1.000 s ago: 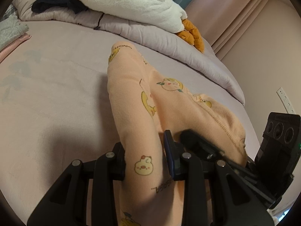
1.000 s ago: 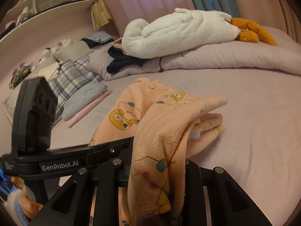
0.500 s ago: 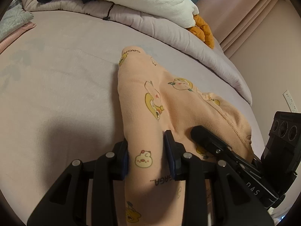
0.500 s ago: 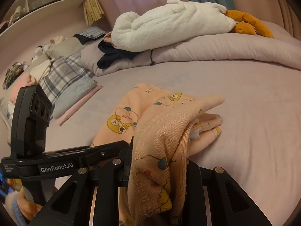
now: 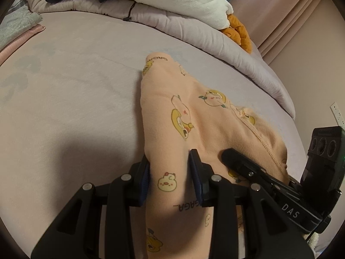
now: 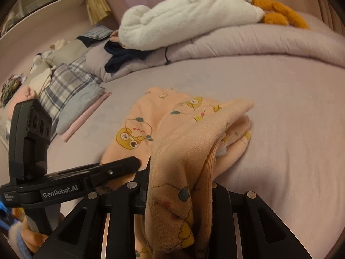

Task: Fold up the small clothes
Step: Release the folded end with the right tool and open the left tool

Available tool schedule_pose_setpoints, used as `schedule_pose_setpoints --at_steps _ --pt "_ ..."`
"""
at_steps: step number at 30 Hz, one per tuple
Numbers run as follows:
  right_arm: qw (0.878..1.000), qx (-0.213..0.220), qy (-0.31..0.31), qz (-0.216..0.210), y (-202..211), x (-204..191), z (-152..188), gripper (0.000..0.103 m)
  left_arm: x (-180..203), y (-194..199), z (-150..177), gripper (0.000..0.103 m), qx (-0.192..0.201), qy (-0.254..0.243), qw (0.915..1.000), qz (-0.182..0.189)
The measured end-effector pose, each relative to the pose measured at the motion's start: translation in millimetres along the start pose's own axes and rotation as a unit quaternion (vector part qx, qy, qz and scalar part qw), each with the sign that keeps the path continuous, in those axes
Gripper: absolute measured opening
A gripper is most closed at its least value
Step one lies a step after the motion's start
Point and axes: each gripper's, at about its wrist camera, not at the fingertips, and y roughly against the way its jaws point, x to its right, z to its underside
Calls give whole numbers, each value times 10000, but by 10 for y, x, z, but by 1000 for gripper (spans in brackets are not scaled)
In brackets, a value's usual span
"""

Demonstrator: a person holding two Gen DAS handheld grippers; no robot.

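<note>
Bunching between both fingers (image 5: 195, 168), the peach garment (image 5: 194, 116) is clamped by left and right alike.

The peach garment (image 6: 176, 151) hides the right hand-held gripper's pads.

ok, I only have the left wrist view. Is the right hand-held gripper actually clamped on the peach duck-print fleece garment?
Observer: Yes. The right hand-held gripper is shut on a bunched edge of the peach duck-print fleece garment.
Operator: Anything poking out of the fold?
Observer: A small white label shows at the fold's open right side.
Operator: Other folded stuff nearby?
Observer: A folded blue-grey plaid cloth lies on the pale pink bed sheet, far left, apart from the garment.
</note>
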Motion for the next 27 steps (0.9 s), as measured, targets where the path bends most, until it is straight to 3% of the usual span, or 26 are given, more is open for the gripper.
schedule_pose_setpoints --at_steps 6,11,15,27 --pt "9982 -236 -541 -95 -6 162 40 27 -6 13 10 36 -12 -19 9998 -210" --pt "9976 -275 -636 30 54 174 88 33 12 42 41 41 40 -150 9986 -514" --pt "9962 -304 -794 186 105 236 114 48 -34 63 81 52 49 -147 9972 -727" --pt "9965 -191 -691 438 304 266 200 52 -29 178 265 69 42 -329 9928 -1150"
